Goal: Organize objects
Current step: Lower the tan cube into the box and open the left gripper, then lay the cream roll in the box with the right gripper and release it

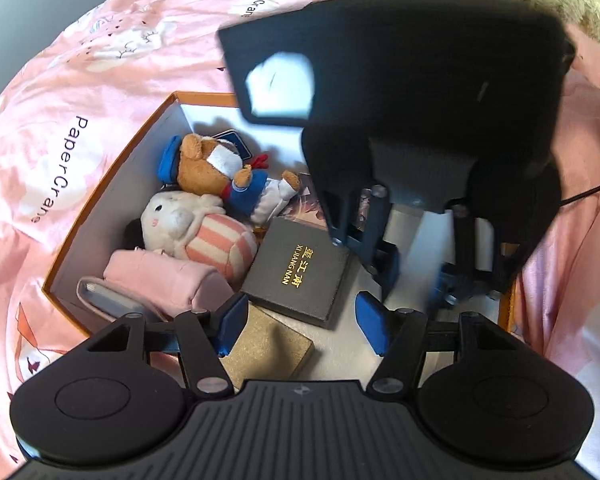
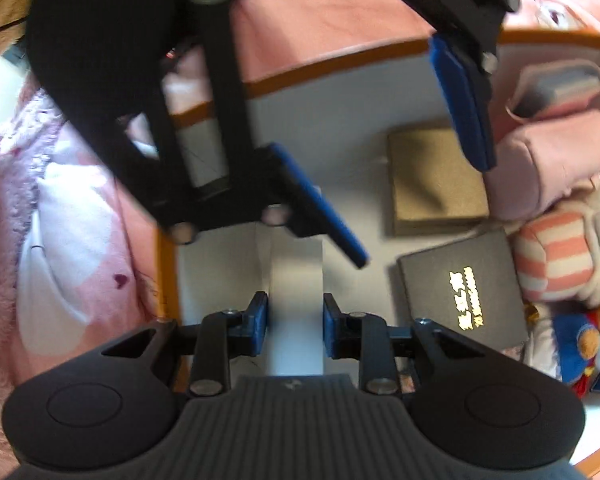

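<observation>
In the left wrist view the left gripper [image 1: 298, 322] hangs released, fingers spread with nothing between them, over an orange-rimmed box [image 1: 100, 196] on a pink bedsheet [image 1: 60, 120]. Only this view shows the whole bear plush [image 1: 228, 176], mid-frame, beside the striped plush [image 1: 204, 236], the black case [image 1: 300, 272], the tan box [image 1: 272, 348] and the pink pouch [image 1: 160, 276]. The right wrist view alone shows the right gripper [image 2: 295, 326] grasping a white box [image 2: 296, 300] at bottom centre, held over the big box's floor.
</observation>
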A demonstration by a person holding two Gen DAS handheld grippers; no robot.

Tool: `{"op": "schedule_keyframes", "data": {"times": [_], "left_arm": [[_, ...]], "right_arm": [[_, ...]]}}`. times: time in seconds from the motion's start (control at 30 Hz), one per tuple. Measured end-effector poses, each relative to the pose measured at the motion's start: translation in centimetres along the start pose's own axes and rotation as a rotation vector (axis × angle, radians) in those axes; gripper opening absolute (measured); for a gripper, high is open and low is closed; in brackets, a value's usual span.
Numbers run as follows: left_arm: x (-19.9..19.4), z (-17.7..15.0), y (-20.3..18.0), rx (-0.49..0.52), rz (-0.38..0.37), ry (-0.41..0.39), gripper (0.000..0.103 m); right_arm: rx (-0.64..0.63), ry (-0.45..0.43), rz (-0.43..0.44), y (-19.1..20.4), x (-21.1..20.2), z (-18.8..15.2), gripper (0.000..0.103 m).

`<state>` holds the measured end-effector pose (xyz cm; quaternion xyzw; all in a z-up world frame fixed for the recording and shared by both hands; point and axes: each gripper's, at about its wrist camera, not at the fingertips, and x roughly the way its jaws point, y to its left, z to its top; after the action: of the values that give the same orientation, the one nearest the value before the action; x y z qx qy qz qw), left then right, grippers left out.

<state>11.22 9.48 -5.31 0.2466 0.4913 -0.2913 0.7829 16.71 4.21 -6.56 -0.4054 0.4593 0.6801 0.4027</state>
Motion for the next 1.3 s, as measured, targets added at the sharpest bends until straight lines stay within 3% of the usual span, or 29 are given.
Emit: {"op": "schedule_keyframes", "data": {"times": [0.07,0.27,0.43,0.63,0.73,0.9,1.03,1.13,1.3], "left_arm": [[0.2,0.2,-0.1,0.003,0.002,0.008,0.073],[0.5,0.2,-0.1,-0.016,-0.011,0.012,0.073],[0.8,0.3,0.0,-0.026,-0.037,0.022,0.062],[1.2,0.5,-0.3,-0.029,-0.074,0.030,0.050],[1.4,0.7,-0.7,-0.019,-0.091,0.034,0.046],[1.2,0.8,-1.6,-0.014,-0.160,0.059,0.044],[1.7,0.7,-2.0,-0.007,-0.175,0.097,0.042],[1.9,1.0,-1.7,-0.050,-0.193,0.112,0.034],[2.8,1.1,-1.7,-0.060,-0.151,0.170,0.025]], "right_arm": [[-0.009,0.044,-0.018,-0.3,0.7,0.0,0.030],[-0.049,0.056,-0.053,0.2,0.7,0.4,0.031],[-0.072,0.062,-0.105,0.3,0.6,0.2,0.038],[-0.100,0.065,-0.161,0.5,0.1,-0.3,0.039],[-0.130,0.054,-0.118,0.8,0.1,-0.7,0.030],[-0.171,0.053,0.027,1.0,0.6,-0.7,0.029],[-0.196,0.074,0.046,0.6,0.9,-0.2,0.030],[-0.236,0.094,-0.017,1.0,1.0,0.1,0.038],[-0.235,0.101,-0.120,0.8,0.4,0.0,0.039]]}}
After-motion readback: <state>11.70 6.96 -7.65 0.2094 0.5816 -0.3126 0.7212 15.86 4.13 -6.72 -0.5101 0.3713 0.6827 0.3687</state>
